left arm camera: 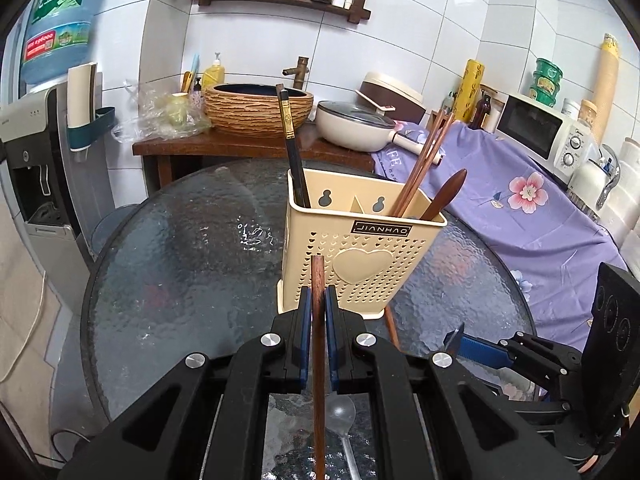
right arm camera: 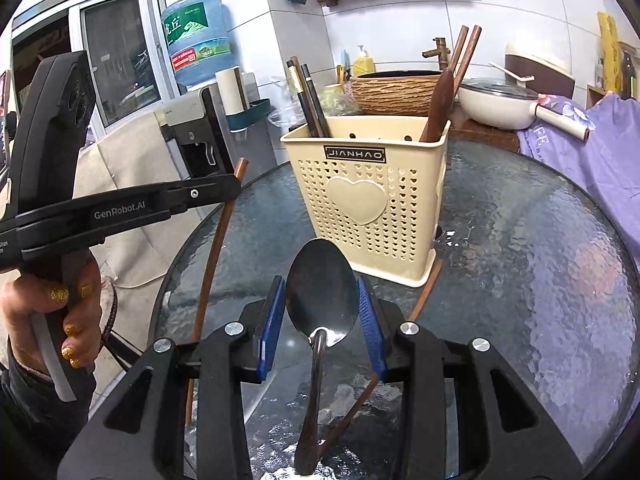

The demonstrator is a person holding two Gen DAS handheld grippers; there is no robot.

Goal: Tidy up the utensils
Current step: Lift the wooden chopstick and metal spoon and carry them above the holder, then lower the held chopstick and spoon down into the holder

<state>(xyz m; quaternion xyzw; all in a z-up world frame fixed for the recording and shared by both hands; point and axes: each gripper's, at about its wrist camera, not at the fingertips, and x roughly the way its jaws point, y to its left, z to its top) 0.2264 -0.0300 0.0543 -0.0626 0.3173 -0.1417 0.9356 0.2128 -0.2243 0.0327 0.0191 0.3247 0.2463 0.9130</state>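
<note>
Left gripper [left arm camera: 319,300] is clenched on a brown wooden chopstick [left arm camera: 318,276]; right gripper [right arm camera: 322,304] pinches the bowl of a metal spoon [right arm camera: 321,292] between its blue pads, handle hanging toward the glass table [right arm camera: 540,280]. The cream utensil holder [left arm camera: 360,256] stands at 12 o'clock of both tools, near the tips. Advice: lift each tip clear above the rim before lowering (brown chopsticks already occupy the right compartment).

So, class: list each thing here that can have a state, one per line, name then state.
Left gripper: jaws shut on the wooden chopstick.
Right gripper: jaws shut on the metal spoon, by its bowl.
Utensil holder: upright on the glass table, holding chopsticks and a wooden spoon.
Pan: lid on.
</note>
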